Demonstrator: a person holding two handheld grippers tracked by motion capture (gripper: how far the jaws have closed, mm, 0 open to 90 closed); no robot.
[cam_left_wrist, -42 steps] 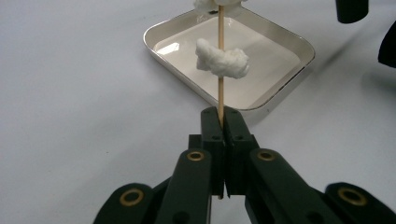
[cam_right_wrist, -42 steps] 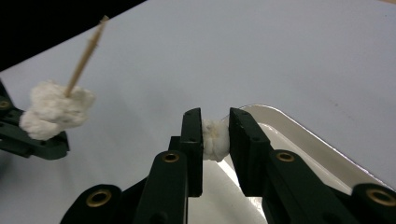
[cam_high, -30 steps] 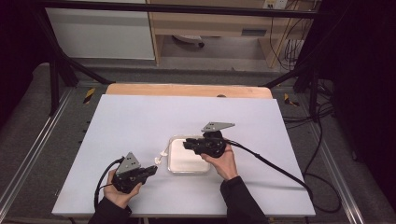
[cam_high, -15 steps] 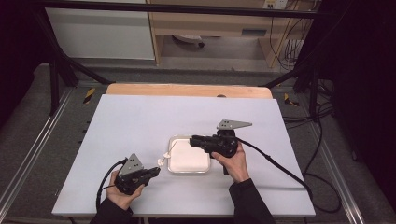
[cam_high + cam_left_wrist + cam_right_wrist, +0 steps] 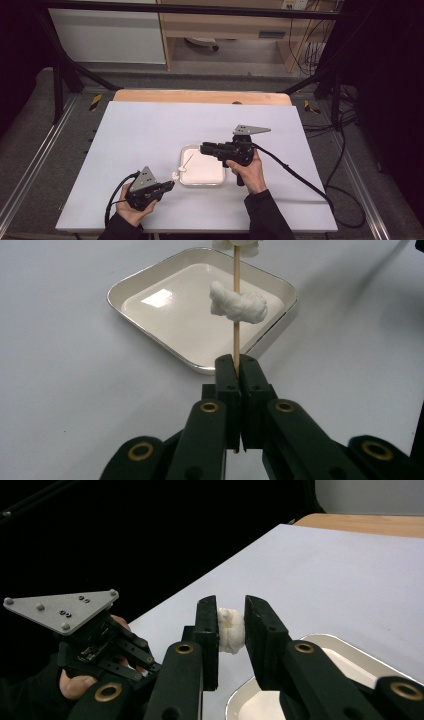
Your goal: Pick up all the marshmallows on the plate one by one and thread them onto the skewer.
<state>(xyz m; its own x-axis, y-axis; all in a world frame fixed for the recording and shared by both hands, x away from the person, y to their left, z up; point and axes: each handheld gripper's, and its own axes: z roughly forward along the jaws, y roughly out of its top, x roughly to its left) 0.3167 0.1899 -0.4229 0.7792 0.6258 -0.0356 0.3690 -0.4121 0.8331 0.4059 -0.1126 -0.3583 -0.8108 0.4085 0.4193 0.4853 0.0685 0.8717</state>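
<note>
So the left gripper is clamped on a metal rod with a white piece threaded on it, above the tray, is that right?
Not quite: the left gripper is clamped on a thin wooden skewer, not a metal rod. The left gripper view shows it, with the white piece threaded on it above the tray.

A thin wooden skewer [image 5: 236, 305] is held at its lower end, clamped between the closed jaws of the left claw [image 5: 239, 371], and is seen slanting out over the near corner of a tray [image 5: 150, 277]. A soft white lump [image 5: 238, 304] is threaded on the skewer partway up; a second white piece [image 5: 235, 244] is seen at its top. A white lump [image 5: 230, 629] is pinched between the jaws of the right claw [image 5: 231, 625], above the tray's edge. The tray is a shallow, square, white dish with rounded corners, set flat on the table [image 5: 150, 130].
</note>
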